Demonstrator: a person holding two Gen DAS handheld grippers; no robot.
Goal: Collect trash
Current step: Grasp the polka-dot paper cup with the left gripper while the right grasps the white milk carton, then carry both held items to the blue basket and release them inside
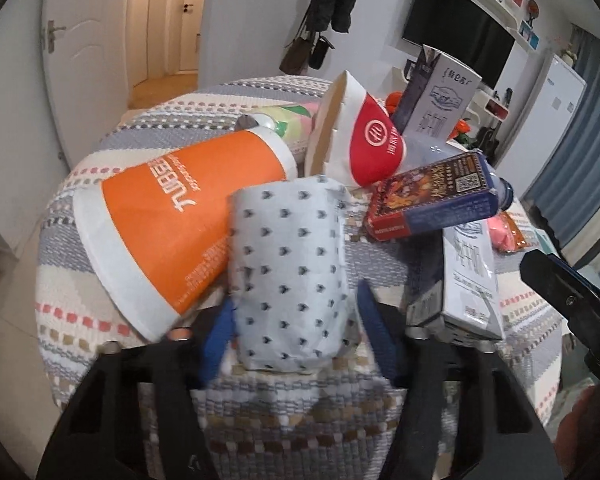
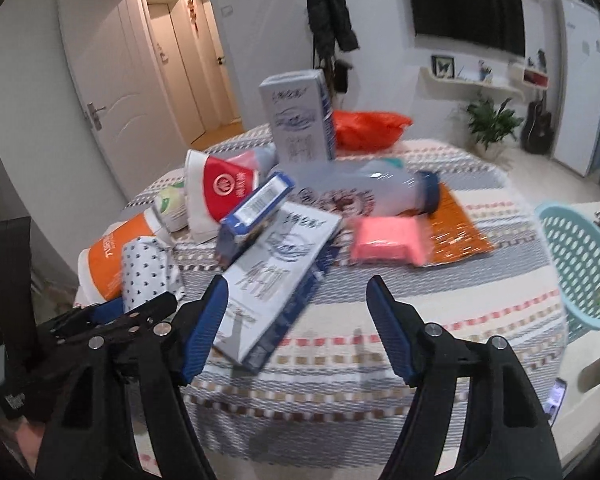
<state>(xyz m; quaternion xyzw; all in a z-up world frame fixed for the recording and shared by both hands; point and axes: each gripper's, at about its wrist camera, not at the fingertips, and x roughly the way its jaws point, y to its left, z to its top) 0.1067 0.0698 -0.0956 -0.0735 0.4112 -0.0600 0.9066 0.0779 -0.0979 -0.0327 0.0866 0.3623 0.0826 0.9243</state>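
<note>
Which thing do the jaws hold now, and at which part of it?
The left gripper grips the patterned paper roll across its near end. The right gripper holds nothing.

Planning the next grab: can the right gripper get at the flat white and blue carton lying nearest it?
Probably yes. The right gripper is open, the flat white and blue carton lies just ahead, top side uncovered.

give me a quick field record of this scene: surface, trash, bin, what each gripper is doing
surface: table under a woven patterned cloth
left gripper: fingers on either side of the patterned paper roll, pads at its sides
right gripper: open, empty, just short of the lying white carton
other trash: orange cup, red bowl, pink packet, clear bottle, upright carton
bin: teal basket, far right
</note>
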